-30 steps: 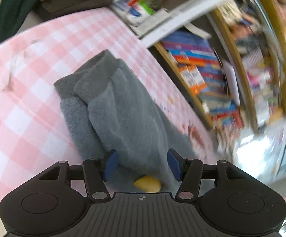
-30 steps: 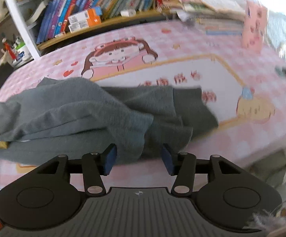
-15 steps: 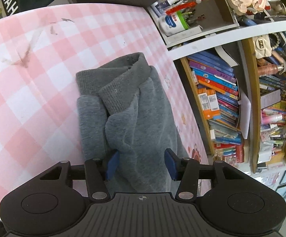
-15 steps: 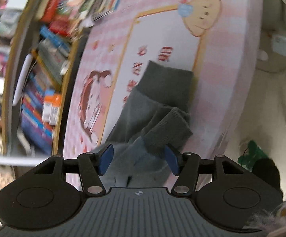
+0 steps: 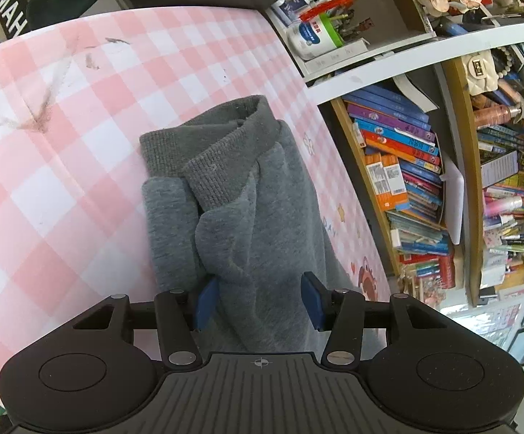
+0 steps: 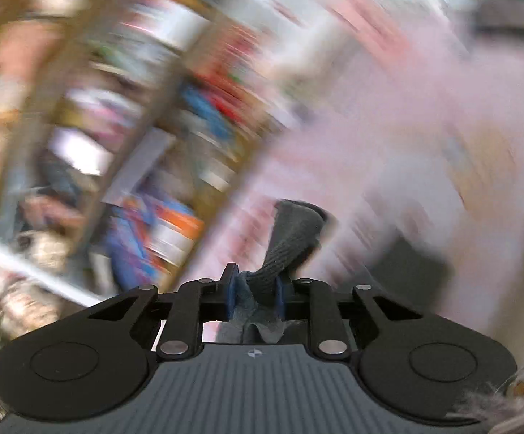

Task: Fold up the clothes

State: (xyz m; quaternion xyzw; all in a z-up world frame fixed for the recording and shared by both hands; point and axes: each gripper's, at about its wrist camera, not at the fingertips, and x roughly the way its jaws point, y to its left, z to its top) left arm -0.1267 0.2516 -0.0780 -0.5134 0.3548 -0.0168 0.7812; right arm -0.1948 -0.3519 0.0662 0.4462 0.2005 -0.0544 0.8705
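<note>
One grey garment [image 5: 247, 217] on checked tablecloth [image 5: 63, 166], left gripper [image 5: 258, 302] fingers wide, right gripper [image 6: 254, 296] fingers pinching it

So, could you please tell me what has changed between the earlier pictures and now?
The right gripper has closed on a ribbed end of the grey garment and is swinging fast; its view is blurred. The left gripper moved in over the garment a second ago and has since held, open, on the pink checked tablecloth.

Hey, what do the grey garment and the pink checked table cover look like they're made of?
Grey garment: soft, matte fleece-like knit, going by its fuzzy nap and ribbed cuffs. Table cover: probably wipeable vinyl or coated sheet, since it lies smooth with a faint sheen and scuff marks.
</note>
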